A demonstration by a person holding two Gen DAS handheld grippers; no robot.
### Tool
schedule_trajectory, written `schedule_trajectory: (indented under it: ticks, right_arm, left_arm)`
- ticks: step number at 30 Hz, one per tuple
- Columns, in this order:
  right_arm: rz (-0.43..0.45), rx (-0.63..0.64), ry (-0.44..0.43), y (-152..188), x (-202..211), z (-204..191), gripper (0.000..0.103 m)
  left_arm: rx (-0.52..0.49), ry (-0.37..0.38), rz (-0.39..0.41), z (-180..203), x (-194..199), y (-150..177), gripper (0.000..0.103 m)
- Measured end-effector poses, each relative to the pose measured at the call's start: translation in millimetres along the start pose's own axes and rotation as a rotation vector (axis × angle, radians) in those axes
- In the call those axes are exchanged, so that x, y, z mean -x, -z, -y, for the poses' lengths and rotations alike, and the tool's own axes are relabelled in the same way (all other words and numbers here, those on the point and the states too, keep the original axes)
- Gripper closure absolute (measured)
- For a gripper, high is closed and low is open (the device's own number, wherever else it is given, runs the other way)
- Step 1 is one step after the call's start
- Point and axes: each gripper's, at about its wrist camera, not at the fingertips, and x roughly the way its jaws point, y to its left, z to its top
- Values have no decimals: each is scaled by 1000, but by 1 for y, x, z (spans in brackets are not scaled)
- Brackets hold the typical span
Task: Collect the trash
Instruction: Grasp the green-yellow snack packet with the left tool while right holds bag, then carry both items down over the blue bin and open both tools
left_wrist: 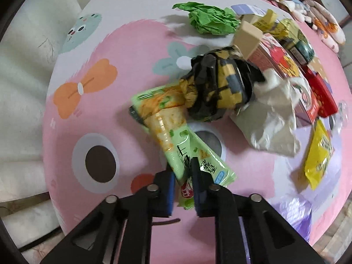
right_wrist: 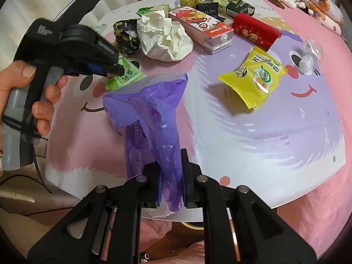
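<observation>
On the near edge of the cartoon-printed surface, the right gripper is clenched on a bunched fold of the purple bag, whose mouth lies slack and mostly flat toward the middle. Just beyond it, the left gripper is grasping the green snack wrapper by one end, pointing almost straight down, with the person's hand wrapped around its handle.

The step in hand appears to be carrying the wrapper into the bag. To do that well, the right gripper would probably need to lift and tilt its fold so the mouth gapes, since the opening now looks collapsed. The left gripper should bring the wrapper's free end over the opening first and let go only once most of it is inside; the pinch sits at one end, so the long, light wrapper can swing or catch on the bag's rim.

The wrapper is a long, glossy, pale green packet, crinkled, printed with an orange and yellow snack picture and dark lettering, with a red patch at the pinched end. Its far end lies against a crumpled black and yellow wrapper. More rubbish waits behind: white crumpled paper, a drink carton, a yellow packet and green crumpled paper.
</observation>
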Motion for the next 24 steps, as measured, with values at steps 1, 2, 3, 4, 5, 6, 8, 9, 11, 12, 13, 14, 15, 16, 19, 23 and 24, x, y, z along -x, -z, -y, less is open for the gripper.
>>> schedule_trajectory:
  ticks: [1,2,3,4,5,6,8,9,11,12,13,14,15,16,19,23,24]
  right_arm:
    - [3,1,-5,1,2,1,92]
    - [6,2,-9,1,3,2,92]
    - [11,7,-12,2,6,2,92]
    - [16,11,-17,4,9,3,92]
    - [20,14,-21,4,11,3,92]
    - [24,19,-26,6,14,4,92]
    - [33,31,-37,9,20,7,92]
    - [38,37,-43,11,23,8,92]
    - [48,51,-61,16,31,11,92]
    - [51,59,-71,19,35,13,92]
    - [53,67,-84,23,39,16,92]
    - [52,79,-101,28,45,19,92]
    - [52,93,-115,32,49,22,92]
    - [52,112,-129,38,55,26,92]
    - [48,166,-166,56,70,38,92]
    - [28,225,-194,90,83,62,92]
    - [21,235,-198,99,85,68,92]
  left_arm:
    - [-15,-5,6,5,1,3,95]
    - [-26,-9,11,10,2,6,96]
    - [-33,-13,15,13,4,9,97]
    - [-38,-14,20,17,6,13,98]
    - [-40,-8,24,16,8,20,98]
    - [-38,-3,24,20,11,26,98]
    - [-33,6,27,30,14,36,99]
    - [-31,7,33,30,16,48,99]
    - [-23,9,55,33,23,65,99]
    - [-16,11,68,36,29,72,99]
    - [-8,11,75,37,35,77,99]
    - [2,16,82,36,41,90,99]
    - [18,28,93,33,54,104,99]
    - [28,33,101,31,61,114,99]
    - [57,37,126,27,87,163,99]
    - [100,40,135,48,105,242,99]
    - [103,38,133,50,105,258,99]
